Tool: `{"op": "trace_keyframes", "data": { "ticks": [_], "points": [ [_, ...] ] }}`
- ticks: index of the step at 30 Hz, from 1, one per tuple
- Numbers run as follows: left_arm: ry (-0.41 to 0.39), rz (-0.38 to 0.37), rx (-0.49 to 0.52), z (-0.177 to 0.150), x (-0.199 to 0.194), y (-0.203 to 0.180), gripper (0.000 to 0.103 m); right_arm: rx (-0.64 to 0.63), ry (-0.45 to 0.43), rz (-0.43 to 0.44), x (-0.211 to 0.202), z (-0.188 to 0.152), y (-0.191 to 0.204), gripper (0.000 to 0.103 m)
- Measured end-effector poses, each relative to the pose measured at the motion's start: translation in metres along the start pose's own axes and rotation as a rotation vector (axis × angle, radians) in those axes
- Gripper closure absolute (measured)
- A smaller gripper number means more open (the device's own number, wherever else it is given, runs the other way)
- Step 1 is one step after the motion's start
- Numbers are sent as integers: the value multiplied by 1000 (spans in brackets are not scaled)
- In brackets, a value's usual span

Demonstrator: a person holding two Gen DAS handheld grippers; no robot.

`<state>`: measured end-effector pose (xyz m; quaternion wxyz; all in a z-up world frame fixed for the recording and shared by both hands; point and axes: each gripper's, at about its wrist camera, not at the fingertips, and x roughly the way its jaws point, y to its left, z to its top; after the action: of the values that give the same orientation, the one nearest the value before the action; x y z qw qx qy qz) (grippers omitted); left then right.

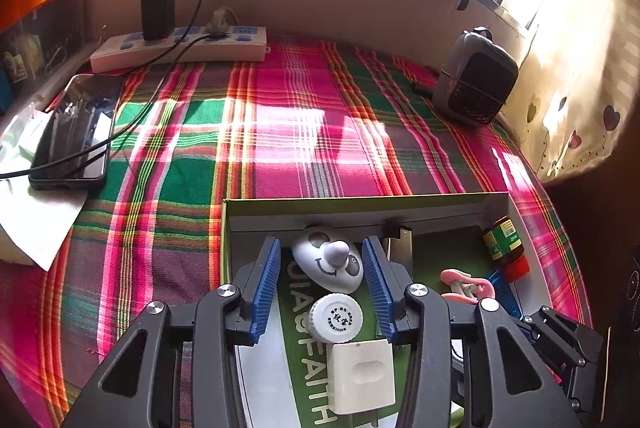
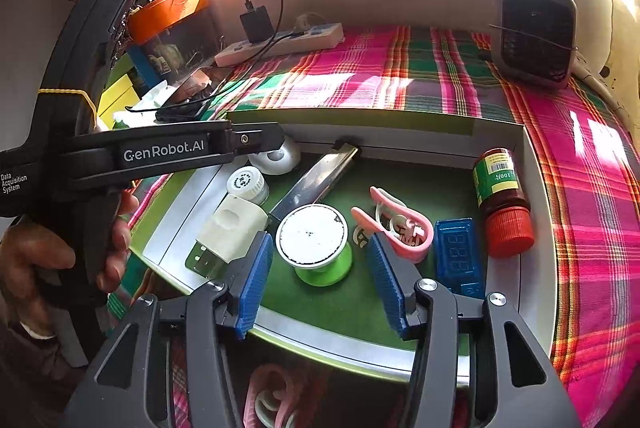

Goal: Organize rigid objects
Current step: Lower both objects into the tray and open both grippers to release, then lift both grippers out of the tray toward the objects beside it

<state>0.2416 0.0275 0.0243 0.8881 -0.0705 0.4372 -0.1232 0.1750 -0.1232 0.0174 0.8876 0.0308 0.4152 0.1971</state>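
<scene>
1. A shallow cardboard box (image 2: 532, 163), with pale walls and a green printed floor, is sitting on a plaid woven cloth (image 1: 304, 131) of pink, green and orange.
2. The left gripper (image 1: 322, 268) is hanging over the box's left end with its ribbed blue pads (image 1: 267, 280) standing apart; a smooth white domed toy with a smiling face (image 1: 326, 264) is lying between them, the right pad close beside it, and contact is unclear.
3. A ridged round white cap (image 1: 337, 318) and a blocky cream plug (image 1: 362, 376) are lying just behind the toy.
4. The right gripper (image 2: 316, 264) is holding its pads wide, either side of a green spool with a white disc top (image 2: 314, 240), not pressing it.
5. Nearby are lying a pink plastic clip (image 2: 404, 228), a blue digital display module (image 2: 458, 252), a red-capped brown bottle (image 2: 500, 195) and a shiny metal bar (image 2: 316, 179).
6. The left gripper's arm is hiding part of the toy in the right wrist view; the bottle's label is too small to read.
</scene>
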Motion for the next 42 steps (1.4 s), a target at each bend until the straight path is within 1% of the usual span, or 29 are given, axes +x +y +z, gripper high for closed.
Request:
{"op": "trace_keyframes", "data": {
  "ticks": [9,17,19,22,25,27,35,42],
  "points": [
    [-7,12,-6,-6,-9,0,58,5,-7,-12,-7,-3,1,51],
    [-33,27,-5,-14,-27,-3,56,7,-17,-22,-16,-6,3,51],
    [-47,40,0,-18,-33,-4,56,10,-20,-25,-18,-8,3,51],
    [-55,36,-7,-24,-42,-4,56,16,-23,-28,-24,-11,3,51],
    [-68,62,6,-31,-51,-7,56,21,-28,-34,-28,-14,3,51],
    [-78,58,6,-36,-58,-7,56,20,-31,-37,-31,-16,4,51],
    [-94,67,-18,-54,-79,-2,56,19,-54,-49,-48,-22,6,51],
    [-91,93,-25,-72,-89,1,56,25,-67,-56,-58,-30,7,51]
  ]
}}
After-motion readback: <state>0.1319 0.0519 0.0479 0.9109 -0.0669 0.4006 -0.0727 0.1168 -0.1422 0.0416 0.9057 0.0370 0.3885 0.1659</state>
